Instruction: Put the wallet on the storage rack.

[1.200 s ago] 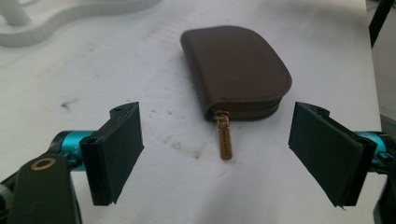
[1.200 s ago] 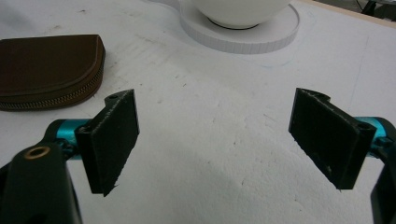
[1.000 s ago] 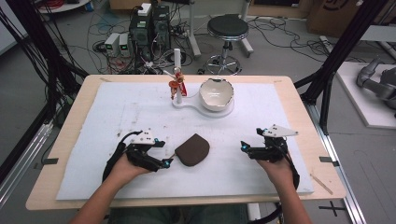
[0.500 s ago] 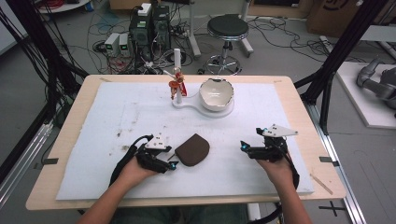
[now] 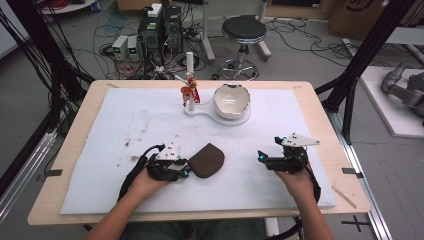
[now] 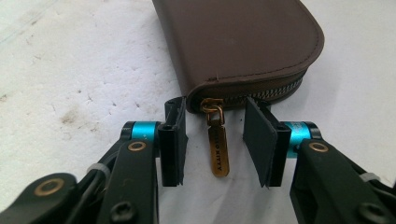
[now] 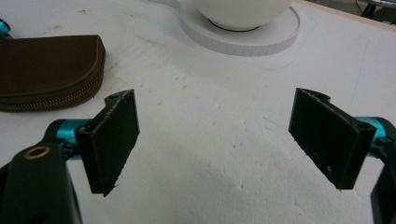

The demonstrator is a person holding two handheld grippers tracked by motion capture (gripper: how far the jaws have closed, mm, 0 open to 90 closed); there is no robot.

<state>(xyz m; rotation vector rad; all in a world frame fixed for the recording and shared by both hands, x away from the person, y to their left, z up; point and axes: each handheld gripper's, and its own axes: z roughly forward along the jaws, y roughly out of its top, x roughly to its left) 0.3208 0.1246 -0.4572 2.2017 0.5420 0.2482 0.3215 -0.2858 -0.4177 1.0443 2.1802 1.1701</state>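
Brown leather, zipped round its curved edge: the pouch [image 5: 207,160] lies flat on the white foam sheet [image 5: 125,115] that covers the wooden surface [image 5: 80,107], at about 6 o'clock from the white bowl [image 5: 231,100] on its stand. The left hand [image 5: 142,182] comes in from 7 o'clock, forearm slanted toward the middle, wrist low, and holds the left tool [image 5: 186,171] level against the pouch's 9 o'clock end. The right hand [image 5: 295,180] rests at 5 o'clock, well apart from the pouch, with the right tool [image 5: 261,159] pointing toward 9 o'clock.

The left gripper view gives what the high view cannot: a gold zipper pull [image 6: 218,149] hangs off the pouch's corner and lies on the foam between the two black pads [image 6: 259,140]. The left tool's jaws have just been closing, yet bare foam still shows on either side of the pull, so the pads do not press it. The right gripper view shows the right tool [image 7: 215,140] spread wide over bare foam, the pouch at 10 o'clock and the bowl's round base [image 7: 243,37] at 12 o'clock.
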